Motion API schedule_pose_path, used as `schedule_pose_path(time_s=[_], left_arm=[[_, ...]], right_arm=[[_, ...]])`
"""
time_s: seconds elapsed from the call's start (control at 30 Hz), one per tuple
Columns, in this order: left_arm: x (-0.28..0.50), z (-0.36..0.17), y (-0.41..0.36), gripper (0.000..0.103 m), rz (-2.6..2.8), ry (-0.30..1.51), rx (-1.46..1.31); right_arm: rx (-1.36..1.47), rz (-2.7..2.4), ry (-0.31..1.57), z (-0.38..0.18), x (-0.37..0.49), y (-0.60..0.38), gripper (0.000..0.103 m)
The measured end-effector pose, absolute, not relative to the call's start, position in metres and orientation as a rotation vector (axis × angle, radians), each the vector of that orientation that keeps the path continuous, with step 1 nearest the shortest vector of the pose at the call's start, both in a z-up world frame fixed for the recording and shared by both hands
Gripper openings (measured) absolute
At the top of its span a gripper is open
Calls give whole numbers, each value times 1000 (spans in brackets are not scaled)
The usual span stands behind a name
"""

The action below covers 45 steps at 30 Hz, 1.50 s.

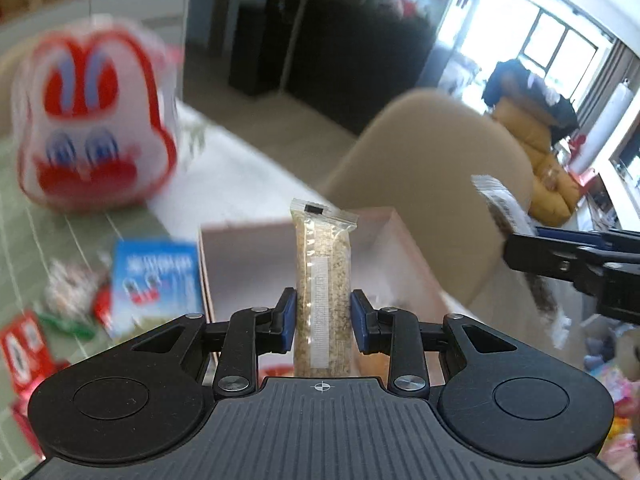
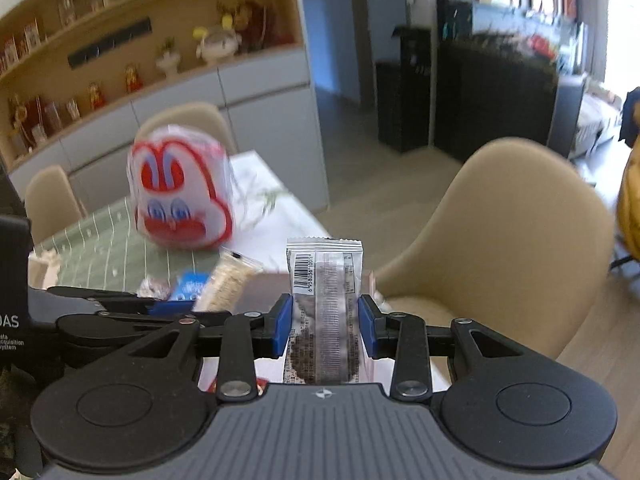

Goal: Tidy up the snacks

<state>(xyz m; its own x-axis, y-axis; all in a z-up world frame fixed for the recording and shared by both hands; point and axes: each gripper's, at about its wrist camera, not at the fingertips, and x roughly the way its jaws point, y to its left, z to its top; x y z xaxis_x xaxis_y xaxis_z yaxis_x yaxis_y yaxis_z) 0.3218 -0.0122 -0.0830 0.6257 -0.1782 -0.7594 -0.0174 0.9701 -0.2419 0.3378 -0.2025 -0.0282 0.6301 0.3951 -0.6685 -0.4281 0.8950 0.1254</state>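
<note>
Above the box (image 1: 248, 248), both grippers' fingers (image 1: 286, 312) clamp upright bars (image 1: 323, 280).

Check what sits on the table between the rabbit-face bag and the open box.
In the left wrist view, a blue packet lies between the rabbit-face bag and the open box, against the box's left wall. Otherwise green cloth.

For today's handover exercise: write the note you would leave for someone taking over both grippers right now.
Left gripper: shut on a pale grain bar, upright.
Right gripper: shut on a dark bar, barcode showing.
Both hang above the open box on the table.
Done: two bars picked up.
Left: put both in the box, then sort the loose snacks beside the rabbit tin.
</note>
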Motion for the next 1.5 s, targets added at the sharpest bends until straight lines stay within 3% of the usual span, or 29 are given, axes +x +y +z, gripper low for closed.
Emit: schedule_pose_path(time_s=[0.33,0.47,0.5,0.87,1.1,1.4,1.5], left_arm=[[321,-85,15,34,-82,865,-265],[296,-83,33,34,-46,841,-318],[284,-85,40,34,-24,836,-338],[153,-133,75,34,237,881,-495],[102,-150,111,33,350,867,-611],[139,-160,186,33,434,782,-755],[154,-168,202,33,447,814,-764]], right_arm=[[-68,475,867,-83,370,-158,36],[-64,501,897,-92,374,-153,55],[-65,498,897,-93,373,-152,56],[-200,665,830,-83,300,-101,56],[-325,850,797,-107,230,-39,56],[-344,818,809,-126,197,-28,56],[-330,807,825,-131,198,-28,48]])
